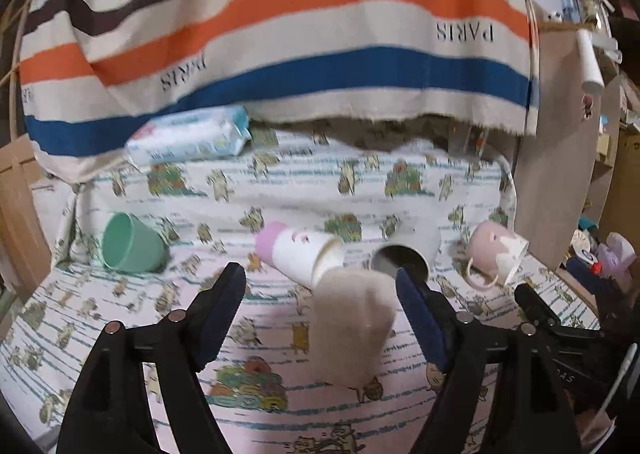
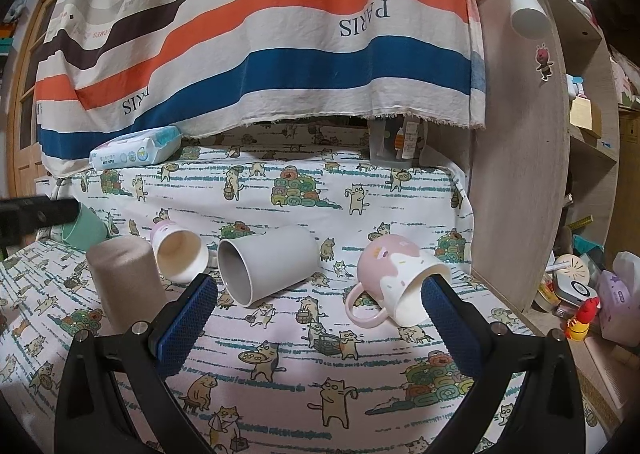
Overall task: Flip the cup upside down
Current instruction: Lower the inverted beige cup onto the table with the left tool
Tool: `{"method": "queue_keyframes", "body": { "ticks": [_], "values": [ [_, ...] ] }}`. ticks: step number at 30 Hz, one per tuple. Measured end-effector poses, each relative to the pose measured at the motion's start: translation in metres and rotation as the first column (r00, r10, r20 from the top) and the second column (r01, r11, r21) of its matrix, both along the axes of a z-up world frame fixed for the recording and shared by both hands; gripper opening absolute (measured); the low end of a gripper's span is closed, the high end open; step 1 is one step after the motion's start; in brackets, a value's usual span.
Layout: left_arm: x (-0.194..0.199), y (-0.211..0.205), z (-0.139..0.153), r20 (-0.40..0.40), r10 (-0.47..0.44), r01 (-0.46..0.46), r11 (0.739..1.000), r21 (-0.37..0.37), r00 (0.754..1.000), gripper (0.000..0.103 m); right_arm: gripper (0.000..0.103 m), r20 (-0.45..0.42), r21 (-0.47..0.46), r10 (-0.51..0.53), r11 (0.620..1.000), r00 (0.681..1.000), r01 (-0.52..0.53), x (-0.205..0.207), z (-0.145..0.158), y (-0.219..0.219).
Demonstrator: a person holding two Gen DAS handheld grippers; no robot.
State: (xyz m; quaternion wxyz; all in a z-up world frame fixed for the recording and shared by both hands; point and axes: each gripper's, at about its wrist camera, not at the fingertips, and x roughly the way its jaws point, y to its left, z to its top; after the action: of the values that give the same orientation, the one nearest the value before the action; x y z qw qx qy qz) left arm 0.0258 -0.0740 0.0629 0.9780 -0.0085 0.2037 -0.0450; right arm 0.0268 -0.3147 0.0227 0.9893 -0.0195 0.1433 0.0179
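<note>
A beige cup (image 1: 352,330) stands mouth-down on the cat-print cloth, between the open fingers of my left gripper (image 1: 320,290), apart from both pads; it also shows in the right wrist view (image 2: 124,282). Behind it lie on their sides a green cup (image 1: 130,242), a pink-and-white cup (image 1: 300,252), a grey mug (image 2: 268,266) and a pink-and-white handled mug (image 2: 396,278). My right gripper (image 2: 320,294) is open and empty, low over the cloth in front of the grey mug and the handled mug.
A striped cloth (image 2: 260,34) hangs behind the table. A wipes pack (image 2: 136,148) lies at the back left. A wooden shelf side (image 2: 520,174) stands right, with clutter (image 2: 584,294) beyond. The left gripper's body (image 2: 36,214) shows at the left edge.
</note>
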Motion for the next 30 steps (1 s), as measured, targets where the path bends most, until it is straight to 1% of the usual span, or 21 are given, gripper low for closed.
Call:
{"method": "queue_keyframes", "body": {
  "ticks": [3, 5, 7, 10, 13, 22, 26, 30],
  "values": [
    [-0.011, 0.009, 0.008, 0.061, 0.017, -0.018, 1.0, 0.013, 0.998, 0.083, 0.103, 0.002, 0.0, 0.002, 1.0, 1.0, -0.002, 0.0, 0.0, 0.0],
    [-0.019, 0.016, 0.012, 0.101, 0.027, -0.029, 0.999, 0.015, 0.994, 0.09, 0.103, 0.004, 0.001, 0.006, 1.0, 1.0, -0.006, 0.0, 0.0, 0.001],
    [-0.028, 0.023, 0.015, 0.146, 0.033, -0.035, 0.999, 0.012, 0.989, 0.102, 0.103, 0.006, 0.001, 0.008, 1.0, 1.0, -0.008, -0.001, 0.0, 0.0],
    [-0.039, 0.032, 0.017, 0.198, 0.037, -0.04, 0.999, 0.013, 0.98, 0.103, 0.103, 0.004, 0.001, 0.007, 1.0, 1.0, -0.007, -0.001, 0.0, 0.001],
    [-0.044, 0.041, 0.013, 0.22, 0.041, -0.044, 0.999, 0.009, 0.975, 0.103, 0.103, 0.0, 0.001, 0.009, 1.0, 1.0, -0.009, 0.0, -0.001, 0.0],
    [-0.043, 0.064, -0.013, 0.213, 0.063, -0.066, 0.998, 0.009, 0.975, 0.103, 0.103, -0.006, 0.002, 0.008, 1.0, 1.0, -0.008, 0.001, -0.001, 0.001],
    [-0.039, 0.07, -0.026, 0.201, 0.062, -0.065, 0.998, 0.01, 0.978, 0.103, 0.103, -0.011, 0.003, 0.011, 1.0, 1.0, -0.011, 0.003, -0.003, 0.0],
    [-0.034, 0.073, -0.037, 0.188, 0.042, -0.042, 0.999, -0.003, 0.981, 0.103, 0.103, -0.018, 0.006, 0.016, 1.0, 1.0, -0.016, 0.004, -0.004, 0.0]
  ]
}}
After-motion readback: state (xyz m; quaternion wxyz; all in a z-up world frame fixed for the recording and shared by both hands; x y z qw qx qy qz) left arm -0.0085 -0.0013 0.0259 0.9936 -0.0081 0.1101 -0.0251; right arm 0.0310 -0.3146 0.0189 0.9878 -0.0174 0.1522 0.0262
